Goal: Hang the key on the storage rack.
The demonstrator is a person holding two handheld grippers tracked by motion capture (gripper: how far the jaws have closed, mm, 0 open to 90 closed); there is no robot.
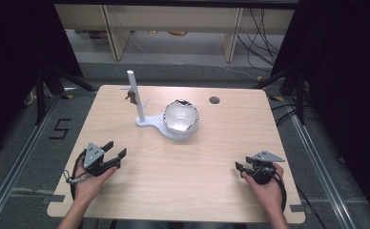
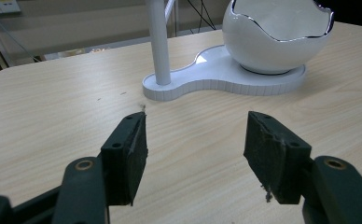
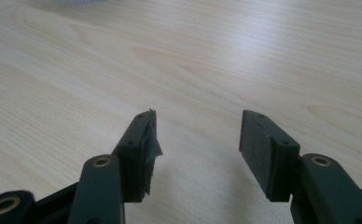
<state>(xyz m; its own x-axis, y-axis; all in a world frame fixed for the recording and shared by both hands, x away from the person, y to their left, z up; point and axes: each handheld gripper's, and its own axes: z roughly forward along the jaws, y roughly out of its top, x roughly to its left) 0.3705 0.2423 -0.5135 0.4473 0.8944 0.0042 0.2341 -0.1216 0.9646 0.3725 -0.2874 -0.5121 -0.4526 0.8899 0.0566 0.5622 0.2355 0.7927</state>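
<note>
Left tool (image 2: 193,149) gaping, empty, low over bench (image 1: 183,167); right tool (image 3: 198,149) same. Bowl stand (image 1: 176,121) untouched. Looks like start; next likely reach forward.

Table: pale wood-grain table (image 1: 183,167) under my fingers, round cable hole (image 1: 214,100) far ahead.
Floor: grey floor (image 1: 21,143) beside my fingers, black "5" marking (image 1: 59,129).
Beyond: light wooden shelving (image 1: 173,19), loose cables (image 1: 262,38).
Sides: black curtains (image 1: 11,47).
</note>
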